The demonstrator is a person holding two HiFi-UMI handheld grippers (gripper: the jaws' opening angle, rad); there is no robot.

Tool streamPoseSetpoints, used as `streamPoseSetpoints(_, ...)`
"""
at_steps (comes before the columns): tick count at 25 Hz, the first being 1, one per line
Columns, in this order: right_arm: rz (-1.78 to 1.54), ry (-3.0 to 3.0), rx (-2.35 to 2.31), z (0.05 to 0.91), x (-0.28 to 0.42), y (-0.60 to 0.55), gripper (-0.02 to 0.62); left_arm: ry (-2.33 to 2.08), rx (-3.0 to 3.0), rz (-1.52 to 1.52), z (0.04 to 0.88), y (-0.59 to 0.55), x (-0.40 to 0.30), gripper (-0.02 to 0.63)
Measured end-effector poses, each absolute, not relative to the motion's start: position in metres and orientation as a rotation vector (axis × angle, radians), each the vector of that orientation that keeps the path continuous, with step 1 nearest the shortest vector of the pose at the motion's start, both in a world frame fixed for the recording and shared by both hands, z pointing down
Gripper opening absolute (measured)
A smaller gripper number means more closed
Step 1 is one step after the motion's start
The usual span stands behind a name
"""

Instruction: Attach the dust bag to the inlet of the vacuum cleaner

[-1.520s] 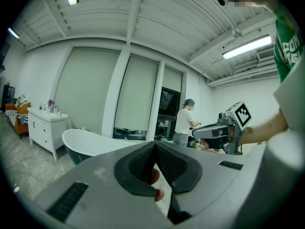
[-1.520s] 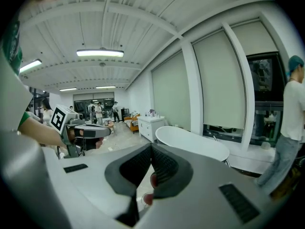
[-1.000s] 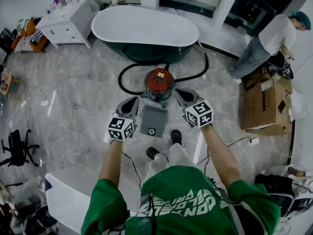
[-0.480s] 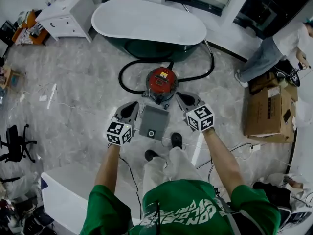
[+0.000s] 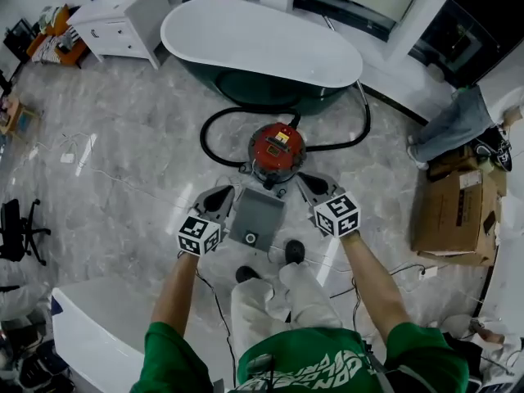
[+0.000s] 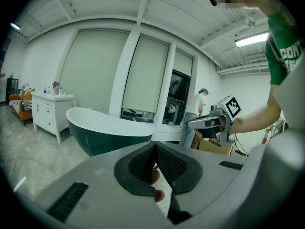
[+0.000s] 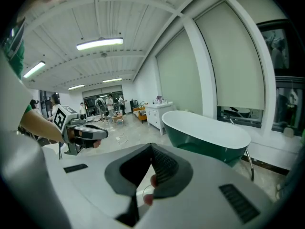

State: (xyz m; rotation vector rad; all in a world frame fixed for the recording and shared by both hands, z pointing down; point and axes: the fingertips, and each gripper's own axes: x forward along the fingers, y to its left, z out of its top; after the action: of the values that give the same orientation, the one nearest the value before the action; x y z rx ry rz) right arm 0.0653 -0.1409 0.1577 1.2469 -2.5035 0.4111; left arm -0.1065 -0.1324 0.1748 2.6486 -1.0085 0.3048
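Observation:
The red round vacuum cleaner stands on the marble floor in front of the bathtub. A grey square dust bag, with a round hole near its close edge, lies flat between the vacuum and the person's feet. My left gripper hovers just left of the bag and my right gripper just right of it, both pointing toward the vacuum. In the left gripper view the left gripper has its pads together with nothing held. The right gripper is likewise shut and empty in its own view.
A white-and-green bathtub stands behind the vacuum, and a black hose loops around the vacuum. There is a white cabinet at far left, a cardboard box and a standing person at right, an office chair at left, and loose cables on the floor.
Both grippers stay shut on either side of the bag. The head view has shifted, so the bag, the vacuum and the grippers sit slightly lower in the picture, and the person at right is nearer the edge.

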Motion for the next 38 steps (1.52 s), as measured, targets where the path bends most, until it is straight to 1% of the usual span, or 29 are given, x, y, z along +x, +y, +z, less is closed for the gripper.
streamPoseSetpoints(10, 0.379, -2.526, 1.202, 0.299, 0.069, -0.177, 0.008, -0.999, 2.643, 0.307, 0.319, -0.159, -0.115, -0.003)
streamPoseSetpoints(24, 0.343, -2.601, 1.216, 0.503, 0.083, -0.204, 0.008, -0.914, 2.749, 0.219, 0.525, -0.199, -0.095, -0.003)
streamPoseSetpoints(32, 0.295, -2.689, 1.215, 0.615, 0.089, -0.197, 0.008, -0.878, 2.822, 0.211, 0.656, -0.2, -0.085, -0.003)
streamPoseSetpoints(38, 0.299, -2.704, 1.213, 0.681, 0.084, -0.188, 0.008, -0.832, 2.848, 0.236, 0.721, -0.187, -0.076, -0.003)
